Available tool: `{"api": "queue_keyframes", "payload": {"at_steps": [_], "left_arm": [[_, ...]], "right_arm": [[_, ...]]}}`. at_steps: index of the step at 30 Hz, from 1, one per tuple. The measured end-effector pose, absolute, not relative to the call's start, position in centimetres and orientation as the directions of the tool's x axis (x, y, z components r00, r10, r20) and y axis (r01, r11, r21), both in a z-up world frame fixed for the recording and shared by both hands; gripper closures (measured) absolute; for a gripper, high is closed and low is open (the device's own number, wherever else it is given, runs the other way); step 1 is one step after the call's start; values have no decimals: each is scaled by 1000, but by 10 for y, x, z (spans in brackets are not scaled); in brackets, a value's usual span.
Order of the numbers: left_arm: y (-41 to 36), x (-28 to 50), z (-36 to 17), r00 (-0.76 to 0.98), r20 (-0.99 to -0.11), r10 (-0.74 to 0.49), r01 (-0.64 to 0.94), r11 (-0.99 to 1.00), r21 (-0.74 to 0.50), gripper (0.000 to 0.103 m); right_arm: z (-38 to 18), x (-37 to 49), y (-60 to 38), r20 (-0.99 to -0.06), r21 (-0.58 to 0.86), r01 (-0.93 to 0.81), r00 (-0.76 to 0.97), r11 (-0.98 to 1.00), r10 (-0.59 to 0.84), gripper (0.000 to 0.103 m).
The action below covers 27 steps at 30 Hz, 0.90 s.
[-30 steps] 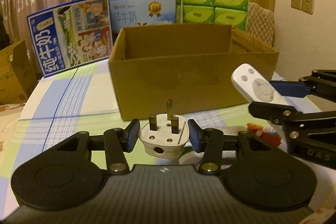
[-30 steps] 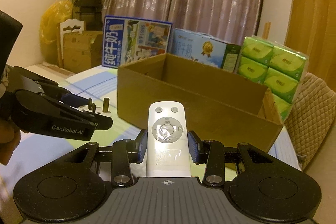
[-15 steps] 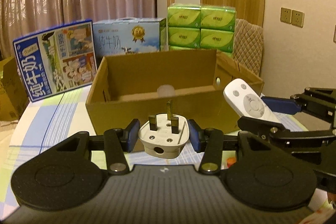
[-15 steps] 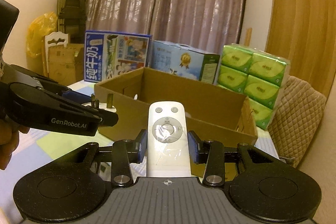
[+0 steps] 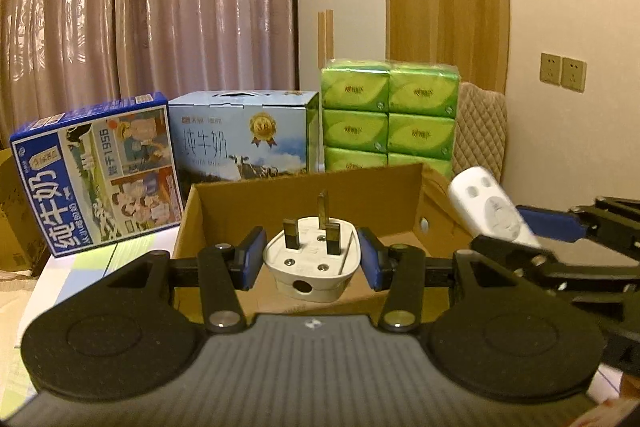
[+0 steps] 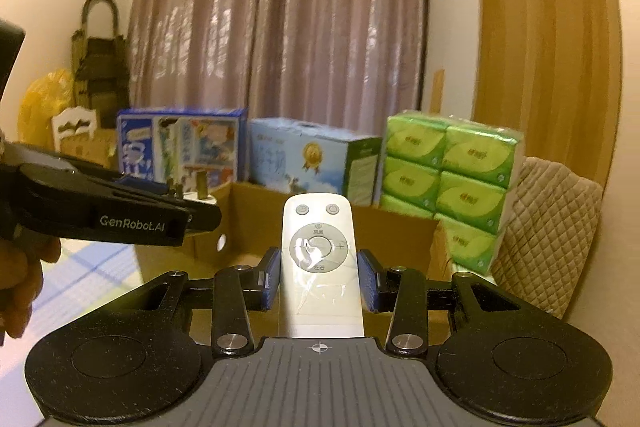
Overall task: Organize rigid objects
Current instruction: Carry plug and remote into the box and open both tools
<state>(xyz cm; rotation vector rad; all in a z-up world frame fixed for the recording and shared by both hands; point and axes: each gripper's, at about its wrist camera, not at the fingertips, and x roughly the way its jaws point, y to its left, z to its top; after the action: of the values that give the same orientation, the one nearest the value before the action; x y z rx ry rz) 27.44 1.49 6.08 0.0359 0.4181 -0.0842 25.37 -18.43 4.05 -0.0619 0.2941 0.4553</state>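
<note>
so the open cardboard box (image 5: 304, 203) sat just beyond both grippers, clearly the drop spot; right gripper (image 6: 319, 281) was clamped on the white remote (image 6: 319, 259), left gripper (image 5: 311, 259) pinching the white three-pin plug (image 5: 312, 259) prongs-up, both near its front edge

A table (image 5: 100, 263) under a blue-and-green checked cloth carries an open cardboard box (image 5: 400, 187), with two milk cartons (image 5: 96, 171) and a green tissue pack (image 5: 390, 115) standing behind it
</note>
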Motion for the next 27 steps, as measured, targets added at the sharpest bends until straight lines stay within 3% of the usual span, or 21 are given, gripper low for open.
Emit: {"api": "queue_keyframes", "payload": {"at_steps": [9, 17, 27], "left_arm": [[28, 321, 54, 900, -431, -64, 64, 998, -16, 59], [38, 354, 43, 871, -483, -84, 60, 996, -65, 59], [52, 371, 22, 824, -561, -75, 26, 995, -95, 59]], "right_arm": [[60, 311, -192, -277, 98, -378, 878, 921, 390, 65], [40, 374, -196, -376, 270, -320, 833, 908, 405, 65], [4, 398, -198, -494, 281, -264, 785, 923, 375, 65]]}}
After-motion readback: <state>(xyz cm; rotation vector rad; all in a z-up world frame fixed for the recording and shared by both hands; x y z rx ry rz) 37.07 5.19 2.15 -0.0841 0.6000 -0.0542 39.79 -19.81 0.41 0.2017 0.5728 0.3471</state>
